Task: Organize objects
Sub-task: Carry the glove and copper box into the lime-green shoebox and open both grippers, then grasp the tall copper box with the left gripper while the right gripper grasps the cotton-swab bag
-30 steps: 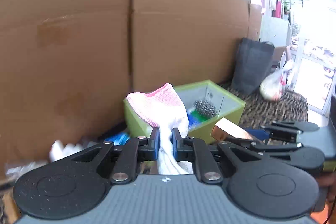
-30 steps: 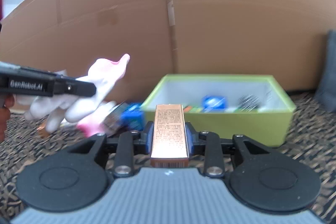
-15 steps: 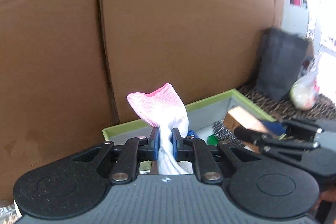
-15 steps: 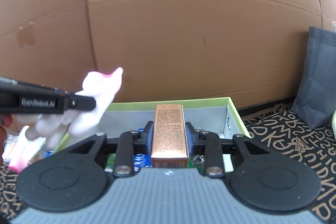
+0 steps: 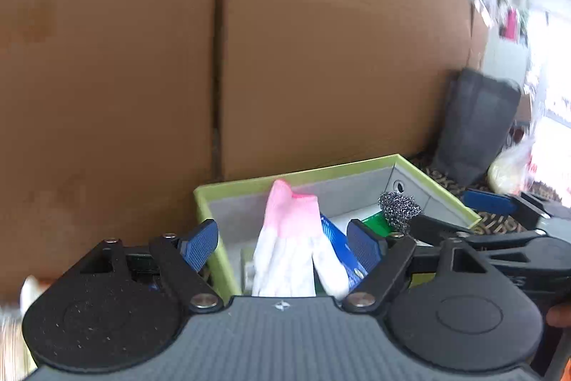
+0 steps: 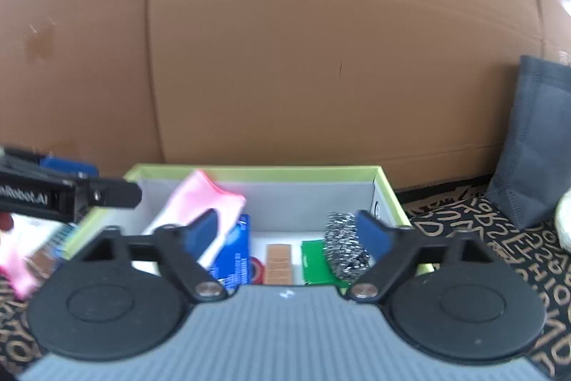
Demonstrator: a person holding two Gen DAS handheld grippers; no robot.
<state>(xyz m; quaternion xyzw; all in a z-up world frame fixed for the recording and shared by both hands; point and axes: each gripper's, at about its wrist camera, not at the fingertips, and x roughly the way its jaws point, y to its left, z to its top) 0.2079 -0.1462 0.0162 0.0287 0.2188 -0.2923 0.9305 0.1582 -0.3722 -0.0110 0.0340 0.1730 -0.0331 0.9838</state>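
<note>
A green box (image 5: 431,179) (image 6: 387,183) stands against a cardboard wall. In it lie a white glove with a pink cuff (image 5: 291,249) (image 6: 203,199), a copper carton (image 6: 279,263), a blue box (image 6: 233,252), a steel scourer (image 5: 399,207) (image 6: 344,250) and a green pack (image 6: 314,261). My left gripper (image 5: 283,247) is open and empty over the box's left half, with the glove below it. My right gripper (image 6: 287,231) is open and empty over the box, above the copper carton. The right gripper also shows at the right edge of the left wrist view (image 5: 499,238).
A tall cardboard wall (image 6: 321,41) stands behind the box. A dark grey bag (image 6: 531,145) (image 5: 474,127) leans against the wall at the right. A patterned dark mat (image 6: 481,238) covers the surface. More pink and white items (image 6: 18,259) lie left of the box.
Both grippers have opened. The glove has dropped from the left gripper into the box, and the copper carton from the right gripper now lies in the box.
</note>
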